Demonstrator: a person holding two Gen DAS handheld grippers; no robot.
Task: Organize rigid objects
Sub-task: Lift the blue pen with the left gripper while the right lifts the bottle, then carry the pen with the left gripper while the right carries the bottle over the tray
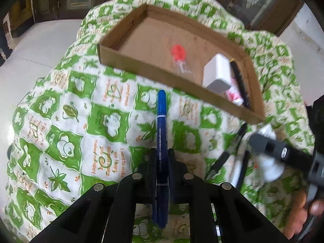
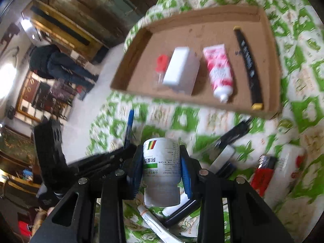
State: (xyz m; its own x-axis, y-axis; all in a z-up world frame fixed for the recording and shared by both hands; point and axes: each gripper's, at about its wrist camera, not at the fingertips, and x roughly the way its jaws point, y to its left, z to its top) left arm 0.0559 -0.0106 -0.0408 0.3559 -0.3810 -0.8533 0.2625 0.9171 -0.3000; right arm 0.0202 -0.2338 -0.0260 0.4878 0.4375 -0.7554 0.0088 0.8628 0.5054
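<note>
Left wrist: green-patterned cloth over table, cardboard tray at 12 o'clock. Left gripper clamped on blue marker, tip toward tray.

Right wrist: tray at 1 o'clock, holding white box, pink tube, black pen. Right gripper clamped on white bottle. Risk: smooth bottle slipping from pads; grippers close together, may collide.

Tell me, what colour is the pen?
Blue. The pen shows best in the left wrist view.
</note>
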